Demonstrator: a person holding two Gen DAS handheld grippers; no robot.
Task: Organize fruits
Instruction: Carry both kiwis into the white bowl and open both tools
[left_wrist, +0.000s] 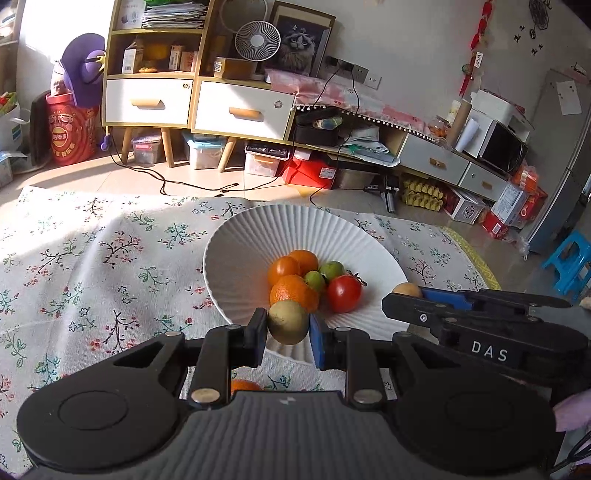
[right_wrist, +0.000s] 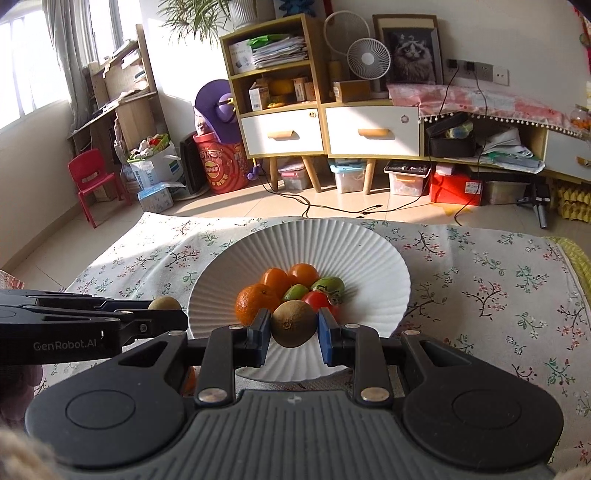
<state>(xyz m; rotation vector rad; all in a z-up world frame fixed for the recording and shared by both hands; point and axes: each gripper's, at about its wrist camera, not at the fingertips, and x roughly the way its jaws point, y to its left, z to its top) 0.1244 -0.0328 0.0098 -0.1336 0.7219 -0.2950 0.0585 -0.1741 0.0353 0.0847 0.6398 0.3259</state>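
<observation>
Gripping fuzzy oval kiwis, left tool and right tool, above ribbed white plate.

Sunlit tiled floor, wooden cabinet

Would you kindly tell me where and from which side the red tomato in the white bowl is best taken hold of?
Grip the red tomato across its round middle, coming from above and the near side. Its green stem points to the far side, and green fruit and a mandarin crowd its left, so one finger probably has to slip into that gap. Its right side faces only bare bowl.
</observation>
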